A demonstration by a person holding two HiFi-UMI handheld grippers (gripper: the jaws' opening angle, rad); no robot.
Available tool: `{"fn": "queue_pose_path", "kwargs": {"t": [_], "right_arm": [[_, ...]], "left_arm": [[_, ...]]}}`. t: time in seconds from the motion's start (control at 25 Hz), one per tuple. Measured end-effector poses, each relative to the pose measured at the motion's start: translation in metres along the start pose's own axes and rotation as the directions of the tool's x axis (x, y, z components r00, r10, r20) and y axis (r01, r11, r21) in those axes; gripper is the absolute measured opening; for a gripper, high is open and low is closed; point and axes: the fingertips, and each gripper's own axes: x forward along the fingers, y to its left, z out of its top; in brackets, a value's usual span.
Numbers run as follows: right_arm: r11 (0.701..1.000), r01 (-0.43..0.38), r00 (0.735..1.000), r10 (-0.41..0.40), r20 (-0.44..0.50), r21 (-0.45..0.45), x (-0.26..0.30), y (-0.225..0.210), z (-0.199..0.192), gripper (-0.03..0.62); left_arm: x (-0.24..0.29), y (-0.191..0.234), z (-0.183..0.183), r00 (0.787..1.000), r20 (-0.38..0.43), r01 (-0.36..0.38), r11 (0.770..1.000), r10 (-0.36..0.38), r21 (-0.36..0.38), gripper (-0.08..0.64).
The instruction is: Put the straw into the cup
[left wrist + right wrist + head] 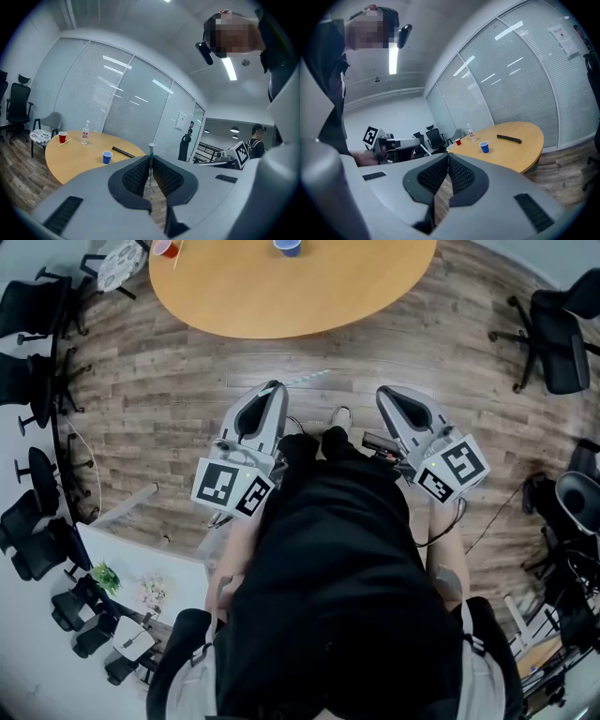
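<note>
A thin green-and-white striped straw stands upright between the pads of my left gripper, which is shut on it. In the head view the straw pokes out past the left gripper over the wood floor. My right gripper is shut with nothing in it, and it is held beside the left one. A blue cup stands upright on the round wooden table, well ahead of both grippers. A red cup stands further left.
On the table also stand a water bottle and a long black object. A thin stick lies by the red cup. Office chairs ring the room, and a white plate rests on one. People stand by the glass wall.
</note>
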Motion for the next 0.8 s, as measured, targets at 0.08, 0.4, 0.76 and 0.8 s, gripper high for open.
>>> {"fn": "queue_pose_path", "kwargs": {"t": [0.08,0.4,0.76,0.8], "right_arm": [[1.000,0.008,1.000,-0.008,-0.008,-0.011,0.000,-0.001,-0.002,0.018],[0.999,0.038,0.998,-0.039,-0.042,-0.039,-0.004,-0.011,-0.008,0.018],[0.997,0.081,0.994,-0.081,-0.068,0.003,0.005,-0.020,-0.016,0.018],[0.996,0.084,0.994,-0.084,-0.071,0.002,0.006,-0.021,-0.016,0.018]], "left_arm": [[0.002,-0.002,-0.001,1.000,-0.004,0.003,1.000,-0.003,0.003,0.035],[0.009,-0.010,0.003,1.000,-0.009,-0.005,1.000,0.005,0.015,0.035],[0.008,0.006,0.003,0.999,-0.036,-0.026,1.000,0.027,0.014,0.035],[0.009,0.009,0.004,0.999,-0.038,-0.024,1.000,0.025,0.015,0.035]]}}
